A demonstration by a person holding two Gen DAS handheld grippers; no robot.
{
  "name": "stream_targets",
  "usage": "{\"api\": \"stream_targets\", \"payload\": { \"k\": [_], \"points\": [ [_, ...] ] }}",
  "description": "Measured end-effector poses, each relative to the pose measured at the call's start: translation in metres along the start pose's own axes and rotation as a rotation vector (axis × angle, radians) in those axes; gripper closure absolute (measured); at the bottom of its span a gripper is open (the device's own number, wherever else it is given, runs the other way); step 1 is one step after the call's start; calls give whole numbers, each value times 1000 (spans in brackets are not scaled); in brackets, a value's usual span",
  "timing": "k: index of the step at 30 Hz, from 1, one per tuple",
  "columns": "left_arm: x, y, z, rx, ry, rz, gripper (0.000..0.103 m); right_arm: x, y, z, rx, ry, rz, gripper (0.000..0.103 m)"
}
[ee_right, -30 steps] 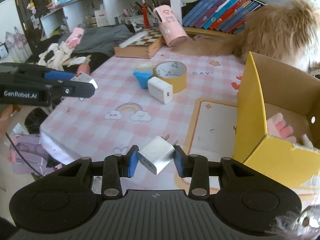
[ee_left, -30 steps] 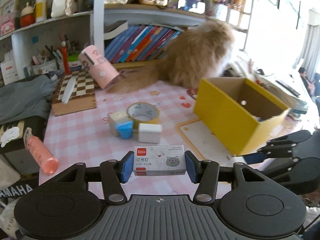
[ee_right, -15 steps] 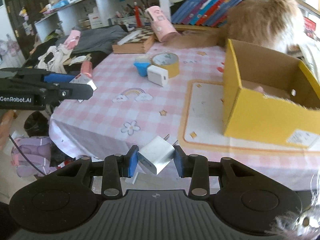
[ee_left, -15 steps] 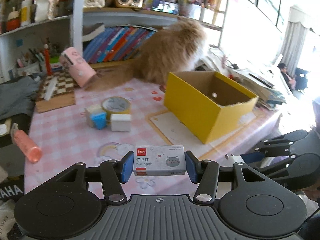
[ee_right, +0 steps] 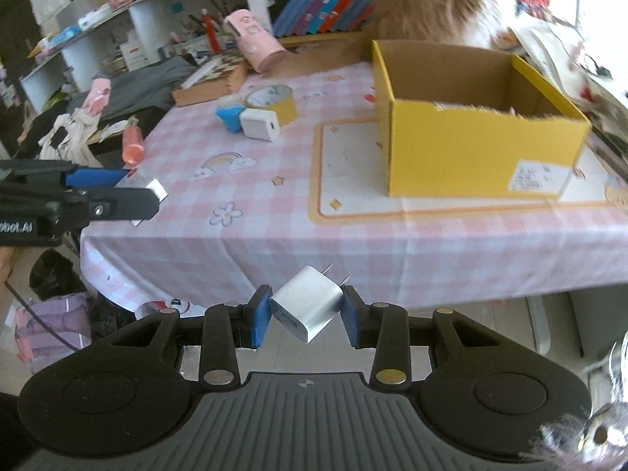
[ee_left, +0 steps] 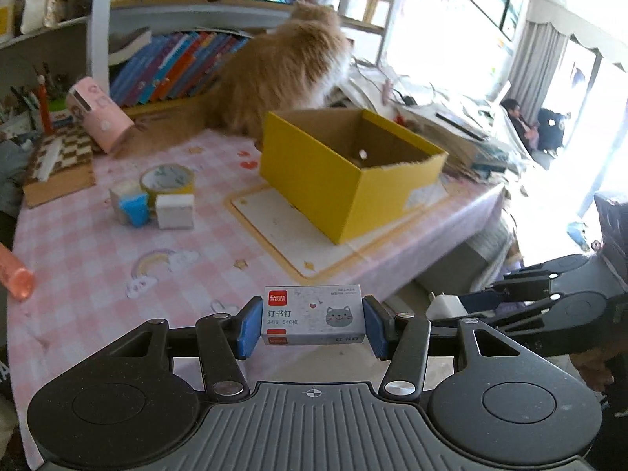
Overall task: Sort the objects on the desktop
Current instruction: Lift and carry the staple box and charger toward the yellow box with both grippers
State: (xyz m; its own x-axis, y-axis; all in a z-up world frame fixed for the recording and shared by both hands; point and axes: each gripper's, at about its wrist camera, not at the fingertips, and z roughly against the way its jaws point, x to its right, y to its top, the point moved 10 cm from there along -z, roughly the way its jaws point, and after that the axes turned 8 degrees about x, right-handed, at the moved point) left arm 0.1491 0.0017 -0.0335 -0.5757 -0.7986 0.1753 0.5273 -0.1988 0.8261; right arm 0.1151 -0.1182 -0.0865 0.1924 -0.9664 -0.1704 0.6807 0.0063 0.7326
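Note:
My left gripper (ee_left: 312, 324) is shut on a grey staple box (ee_left: 312, 314) with a cat face, held over the near table edge. My right gripper (ee_right: 308, 316) is shut on a white plug charger (ee_right: 308, 308), its prongs pointing away, off the table's front edge. An open yellow cardboard box (ee_left: 353, 180) (ee_right: 471, 149) stands on a cream mat on the pink checked tablecloth (ee_right: 274, 212). Left of it lie a tape roll (ee_left: 167, 178) (ee_right: 272, 100), a blue block (ee_left: 135, 208) (ee_right: 229, 115) and a white charger cube (ee_left: 174, 210) (ee_right: 259, 123).
A fluffy orange cat (ee_left: 282, 74) sits behind the yellow box by the bookshelf. A pink cylinder (ee_left: 100, 117) leans on a chessboard box (ee_left: 59, 165) at the back left. An orange tube (ee_right: 133, 145) lies at the left table edge. Floor clutter sits below the table.
Both grippers have pulled back from the table and swung toward the right, each keeping its object. The yellow box now sits farther off, and the table's front edge has come into view.

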Motion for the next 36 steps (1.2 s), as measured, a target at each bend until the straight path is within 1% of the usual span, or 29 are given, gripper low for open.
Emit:
{"api": "stream_targets", "payload": {
  "k": [6, 10, 16, 23, 29, 36],
  "points": [
    [11, -13, -6, -28, -26, -6, 51, 10, -20, 10, -31, -45, -48, 68],
    [16, -18, -12, -50, -50, -5, 51, 17, -28, 18, -42, -74, -58, 68],
    [30, -21, -25, -79, -107, -4, 51, 33, -42, 31, -57, -128, -94, 68],
    [56, -21, -37, -103, -176, -43, 51, 55, -56, 46, -73, -188, -156, 68],
    [68, -17, -48, -113, -194, -62, 51, 68, -59, 49, -80, -207, -172, 68],
    [82, -4, -63, -108, -189, -61, 51, 90, -51, 49, -76, -207, -167, 68]
  ]
}}
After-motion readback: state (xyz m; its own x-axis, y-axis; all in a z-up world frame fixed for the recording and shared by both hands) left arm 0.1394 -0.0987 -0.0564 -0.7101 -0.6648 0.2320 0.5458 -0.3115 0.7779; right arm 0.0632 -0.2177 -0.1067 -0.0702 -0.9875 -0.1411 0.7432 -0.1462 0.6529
